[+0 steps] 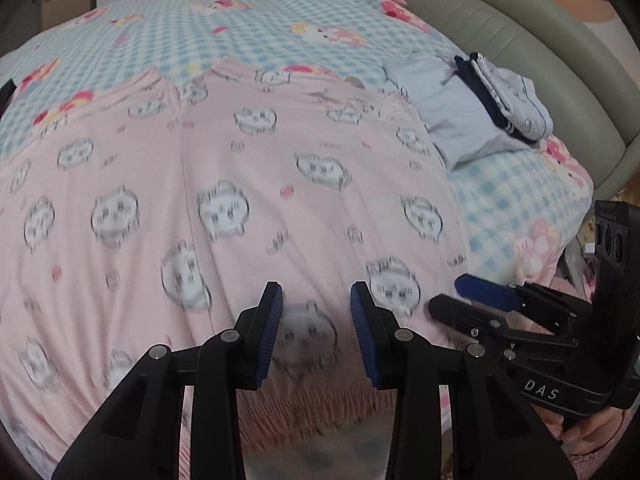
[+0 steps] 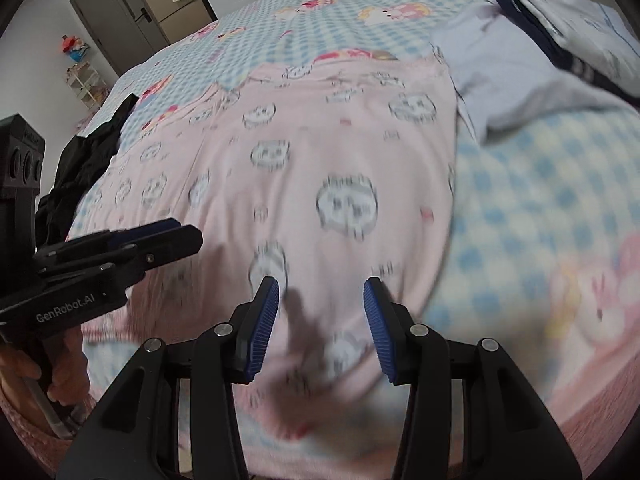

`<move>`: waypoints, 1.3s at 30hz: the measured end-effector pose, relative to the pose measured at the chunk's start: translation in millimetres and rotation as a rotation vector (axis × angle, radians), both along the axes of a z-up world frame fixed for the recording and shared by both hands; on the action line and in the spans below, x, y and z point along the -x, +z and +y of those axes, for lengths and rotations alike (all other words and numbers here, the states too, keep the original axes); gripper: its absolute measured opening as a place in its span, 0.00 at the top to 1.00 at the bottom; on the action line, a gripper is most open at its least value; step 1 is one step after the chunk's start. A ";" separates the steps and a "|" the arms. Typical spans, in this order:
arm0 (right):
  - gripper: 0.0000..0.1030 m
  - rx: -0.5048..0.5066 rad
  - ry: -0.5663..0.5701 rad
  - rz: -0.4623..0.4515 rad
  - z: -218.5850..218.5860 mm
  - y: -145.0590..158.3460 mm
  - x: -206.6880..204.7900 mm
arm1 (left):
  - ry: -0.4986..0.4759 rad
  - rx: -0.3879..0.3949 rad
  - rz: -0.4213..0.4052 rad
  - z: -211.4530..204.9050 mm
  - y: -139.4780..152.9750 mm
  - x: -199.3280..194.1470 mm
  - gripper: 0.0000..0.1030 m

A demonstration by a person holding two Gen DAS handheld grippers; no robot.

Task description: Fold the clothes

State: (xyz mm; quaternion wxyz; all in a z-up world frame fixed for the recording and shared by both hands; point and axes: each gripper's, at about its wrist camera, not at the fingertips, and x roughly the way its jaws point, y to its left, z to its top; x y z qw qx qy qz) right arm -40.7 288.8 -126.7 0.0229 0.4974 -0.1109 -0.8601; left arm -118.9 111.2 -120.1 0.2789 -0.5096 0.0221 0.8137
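A pink garment [image 1: 256, 184] printed with white cartoon faces lies spread flat on a bed with a blue checked cover [image 1: 248, 28], directly ahead of and beneath both tools. The left gripper [image 1: 316, 312] hovers over the garment's near edge with its blue-padded fingers spread apart and nothing between them; the cloth under them is blurred. The right gripper [image 2: 320, 304] is likewise spread and empty, above the same near part of the garment, casting a dark shadow on the fabric between its fingers. From the left wrist view the right gripper sits just to the right of the left one, its fingers apart and pointing leftward. From the right wrist view the left gripper appears at the left side, held by a hand [image 2: 60, 372]. Ahead and to the right of both tools, just beside the pink garment's far right corner, rests a pile of folded clothes [image 1: 472, 108], light blue with a dark navy piece. Ahead and to the left, a black garment [image 2: 88, 160] lies at the bed's edge.
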 end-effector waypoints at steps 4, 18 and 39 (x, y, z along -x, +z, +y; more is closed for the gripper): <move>0.56 -0.112 -0.033 -0.010 3.6 -7.8 -14.8 | 0.025 0.037 -0.008 1.1 -17.7 -25.2 0.64; 0.55 -0.093 -0.002 -0.025 -12.5 -14.6 -36.3 | 0.134 -0.096 -0.006 -42.7 -6.4 -59.6 0.64; 0.54 0.030 -0.033 0.016 -2.4 -9.3 -44.8 | 0.539 -0.214 0.011 -187.1 2.1 -78.6 0.76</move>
